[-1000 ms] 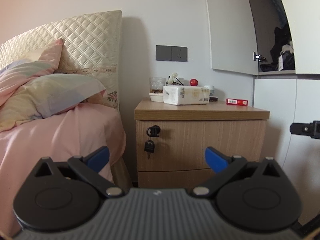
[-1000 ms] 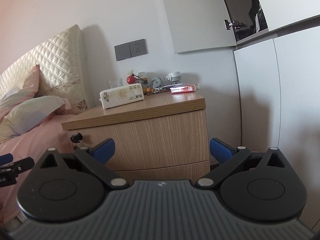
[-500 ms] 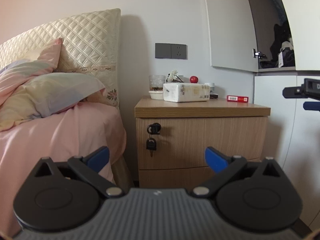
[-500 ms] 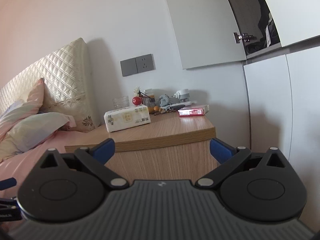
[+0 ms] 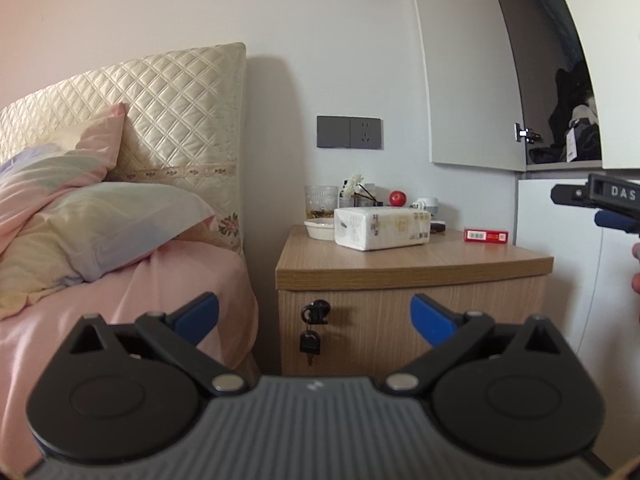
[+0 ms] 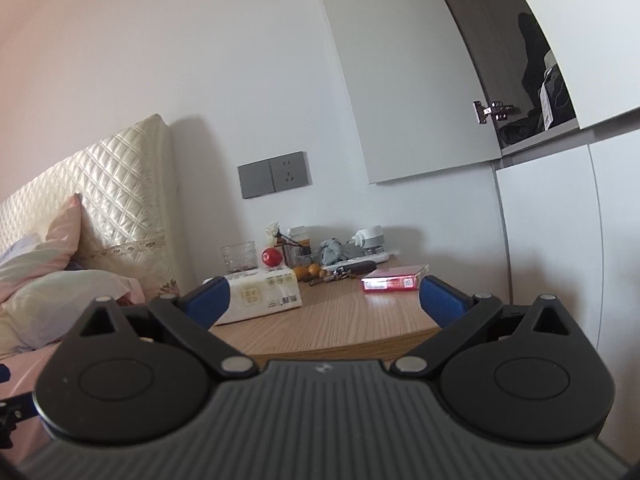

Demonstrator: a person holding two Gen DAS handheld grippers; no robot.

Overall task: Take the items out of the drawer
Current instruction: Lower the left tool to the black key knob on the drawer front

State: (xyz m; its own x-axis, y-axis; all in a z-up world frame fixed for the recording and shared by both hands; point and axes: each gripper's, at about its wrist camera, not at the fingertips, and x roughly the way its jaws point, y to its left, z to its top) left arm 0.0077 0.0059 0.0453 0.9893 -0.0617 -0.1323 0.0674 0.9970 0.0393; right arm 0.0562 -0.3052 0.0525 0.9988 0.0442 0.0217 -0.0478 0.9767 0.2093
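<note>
the left gripper (image 5: 314, 316) hangs with blue-tipped fingers spread wide and empty, facing the closed wood-grain drawer (image 5: 408, 326) of the nightstand (image 5: 412, 268), a black key (image 5: 309, 345) dangling from its lock; the right gripper (image 6: 324, 300), equally agape and empty, sits higher over the top, near a soft white tissue pack (image 6: 266, 292) and a flat red box (image 6: 394, 279); its side reads "das"; a quilted cream headboard (image 5: 176, 116) stands beside.

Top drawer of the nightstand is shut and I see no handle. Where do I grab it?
Judging by the left view, pinch the key and lock at the drawer front's left with the left gripper, approaching head-on; they are the only protrusion.
</note>
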